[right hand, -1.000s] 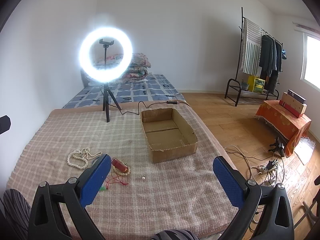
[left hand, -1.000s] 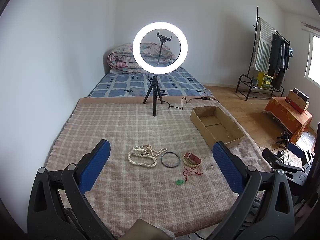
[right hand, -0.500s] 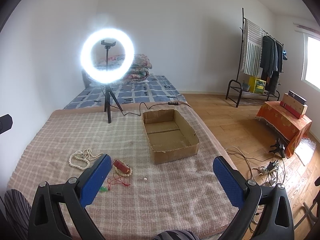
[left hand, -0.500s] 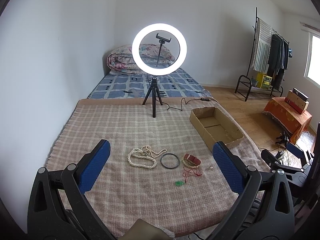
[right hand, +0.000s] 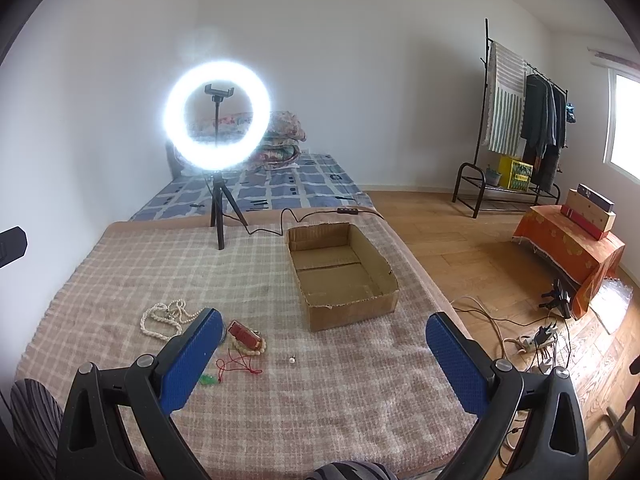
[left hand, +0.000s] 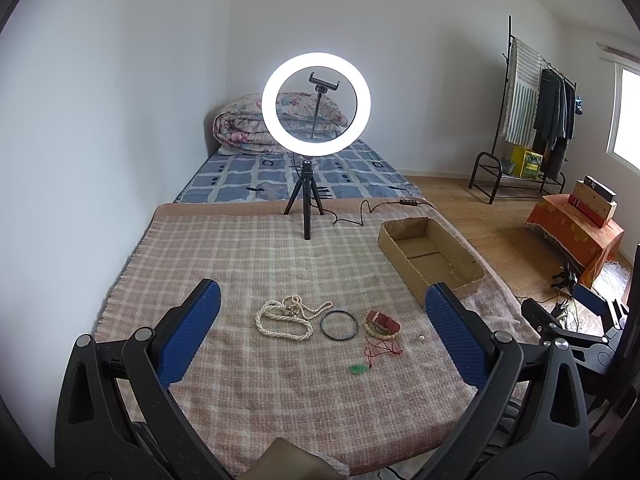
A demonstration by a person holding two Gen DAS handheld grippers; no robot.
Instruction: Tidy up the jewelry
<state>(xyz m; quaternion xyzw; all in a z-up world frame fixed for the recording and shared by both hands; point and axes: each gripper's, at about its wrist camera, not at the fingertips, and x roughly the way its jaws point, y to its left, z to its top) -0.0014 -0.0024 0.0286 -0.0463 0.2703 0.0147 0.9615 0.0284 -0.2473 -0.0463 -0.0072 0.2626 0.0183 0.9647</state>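
Observation:
Jewelry lies on a plaid blanket (left hand: 248,264): a white pearl necklace (left hand: 286,316) (right hand: 164,318), a black bangle (left hand: 339,325), a red piece on a bead bracelet (left hand: 383,323) (right hand: 245,336), a green pendant on red cord (left hand: 360,369) (right hand: 208,379) and a tiny pearl (left hand: 421,337) (right hand: 292,359). An open, empty cardboard box (left hand: 430,254) (right hand: 340,272) stands to the right. My left gripper (left hand: 320,312) is open and empty, held above and before the jewelry. My right gripper (right hand: 322,344) is open and empty, nearer the box.
A lit ring light on a tripod (left hand: 316,104) (right hand: 218,116) stands at the blanket's far edge, its cable (left hand: 372,210) trailing right. Bed with a folded quilt (left hand: 276,120) behind. A clothes rack (right hand: 520,112), an orange-draped stand (right hand: 568,240) and floor cables (right hand: 532,336) are right.
Both grippers have shifted only slightly; the scene sits a touch differently in each view. Nothing was taken hold of or moved.

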